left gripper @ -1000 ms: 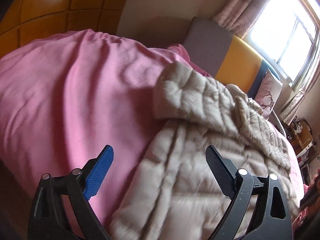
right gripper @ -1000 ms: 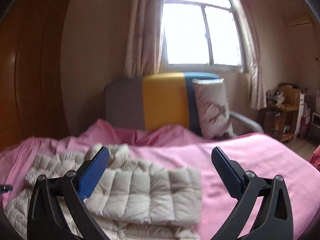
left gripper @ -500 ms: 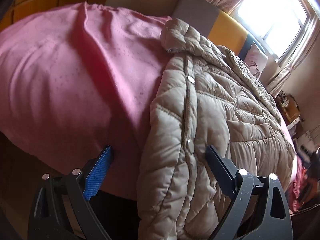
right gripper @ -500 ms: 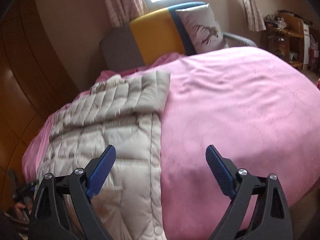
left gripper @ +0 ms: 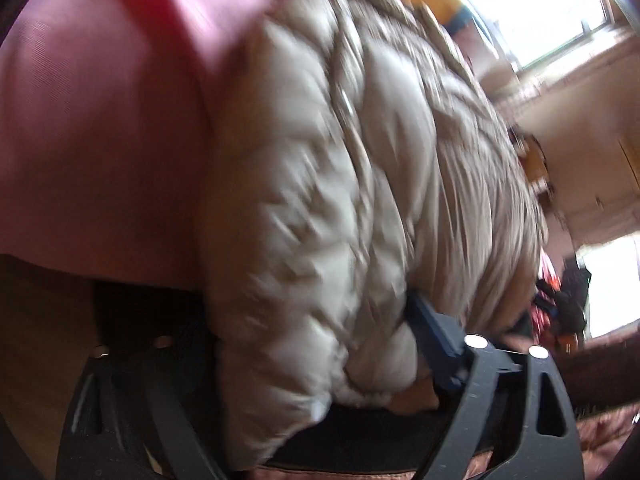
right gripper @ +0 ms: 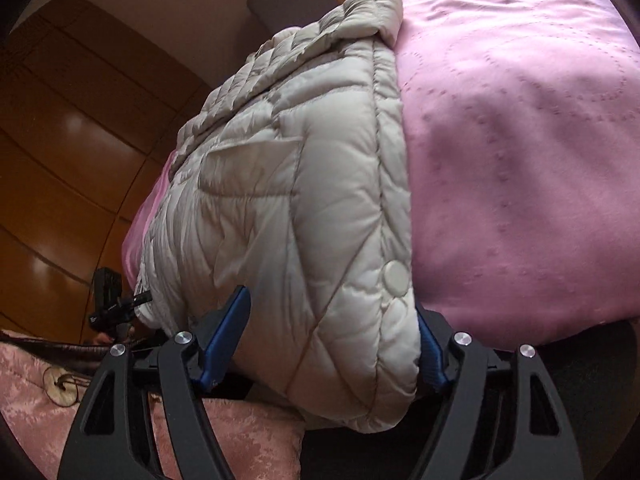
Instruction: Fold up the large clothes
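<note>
We see the beige quilted jacket (right gripper: 288,200) lying on the pink bed cover (right gripper: 520,160), hem hanging over the edge — right tongs (right gripper: 332,344) and left tongs (left gripper: 304,356) both spread around that hem.

You have one jacket (right gripper: 288,200) on one pink bedspread (right gripper: 520,160), and two grippers, left (left gripper: 304,344) and right (right gripper: 332,344), one at each lower corner; you can count one round snap (right gripper: 394,276) on the hem and one headboard (right gripper: 296,0)
</note>
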A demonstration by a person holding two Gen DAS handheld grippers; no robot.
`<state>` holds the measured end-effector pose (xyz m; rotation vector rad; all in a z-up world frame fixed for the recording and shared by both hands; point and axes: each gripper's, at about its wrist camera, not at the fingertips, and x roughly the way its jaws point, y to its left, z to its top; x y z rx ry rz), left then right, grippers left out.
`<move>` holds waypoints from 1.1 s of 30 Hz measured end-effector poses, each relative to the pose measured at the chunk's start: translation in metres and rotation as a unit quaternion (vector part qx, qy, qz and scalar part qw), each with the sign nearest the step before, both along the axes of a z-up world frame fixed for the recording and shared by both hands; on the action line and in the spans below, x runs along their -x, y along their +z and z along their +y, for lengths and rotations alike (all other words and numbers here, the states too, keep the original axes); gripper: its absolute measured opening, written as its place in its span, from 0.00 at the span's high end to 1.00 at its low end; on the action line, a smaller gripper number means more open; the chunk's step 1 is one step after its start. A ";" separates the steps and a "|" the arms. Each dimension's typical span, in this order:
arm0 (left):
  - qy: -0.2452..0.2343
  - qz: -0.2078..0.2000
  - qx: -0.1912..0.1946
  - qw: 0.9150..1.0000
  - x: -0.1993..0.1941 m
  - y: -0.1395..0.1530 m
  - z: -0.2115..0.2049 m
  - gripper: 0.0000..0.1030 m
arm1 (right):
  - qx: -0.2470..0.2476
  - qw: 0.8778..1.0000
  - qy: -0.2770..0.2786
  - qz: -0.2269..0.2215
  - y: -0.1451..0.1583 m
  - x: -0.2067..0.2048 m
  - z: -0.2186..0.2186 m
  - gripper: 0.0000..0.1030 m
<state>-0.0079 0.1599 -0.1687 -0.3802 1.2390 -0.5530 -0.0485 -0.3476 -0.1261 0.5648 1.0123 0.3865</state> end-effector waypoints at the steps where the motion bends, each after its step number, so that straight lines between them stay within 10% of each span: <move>1: -0.011 0.007 0.001 1.000 0.001 -0.003 -0.005 0.35 | 0.005 1.000 0.006 0.003 -0.002 0.000 0.004 0.28; 5: -0.038 0.005 -0.003 0.999 0.003 -0.001 -0.019 0.56 | 0.002 1.000 0.018 0.017 -0.011 0.003 0.010 0.32; 9: -0.046 -0.030 0.012 0.998 0.011 0.024 -0.028 0.83 | -0.035 0.999 0.029 0.025 -0.017 0.000 0.014 0.67; 14: -0.007 -0.075 0.108 0.991 0.021 0.071 -0.015 0.84 | -0.142 0.989 0.026 -0.042 0.011 0.004 0.009 0.83; 19: 0.027 -0.123 0.169 0.978 0.025 0.107 -0.007 0.86 | -0.296 0.949 -0.031 -0.102 0.017 0.012 -0.013 0.83; 33: 0.039 -0.147 0.267 0.952 0.049 0.154 0.000 0.89 | -0.361 0.918 -0.054 -0.156 0.054 0.068 -0.033 0.86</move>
